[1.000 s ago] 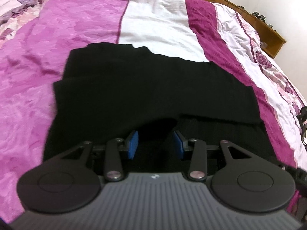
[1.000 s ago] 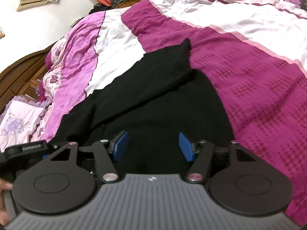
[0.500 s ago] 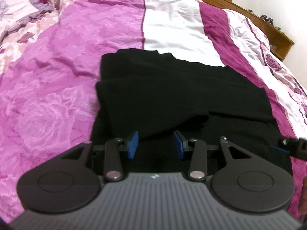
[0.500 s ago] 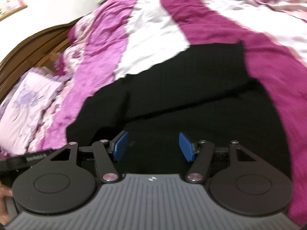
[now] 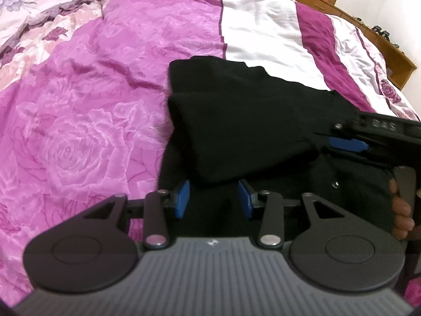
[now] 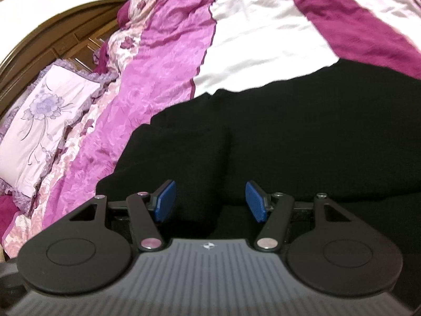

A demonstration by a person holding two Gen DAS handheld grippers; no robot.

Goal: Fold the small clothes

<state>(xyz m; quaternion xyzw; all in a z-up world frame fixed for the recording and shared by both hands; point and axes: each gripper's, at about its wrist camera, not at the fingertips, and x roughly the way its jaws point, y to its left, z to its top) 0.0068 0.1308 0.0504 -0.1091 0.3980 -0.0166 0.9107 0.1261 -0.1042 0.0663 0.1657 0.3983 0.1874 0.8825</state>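
The black garment (image 5: 244, 121) lies on the pink bedspread (image 5: 86, 110), its 9 o'clock side now doubled inward. Your left gripper (image 5: 213, 200) and right gripper (image 6: 208, 201) have shifted leftward, jaws spread, holding nothing; another fold seems next.

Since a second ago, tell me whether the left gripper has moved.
Yes. In its own view the left gripper has swung left: the white stripe of the bedspread and the black garment slid rightward in frame.

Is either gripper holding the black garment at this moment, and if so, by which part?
Nothing is held. The left gripper and the right gripper are both open over the black garment, with no cloth pinched.
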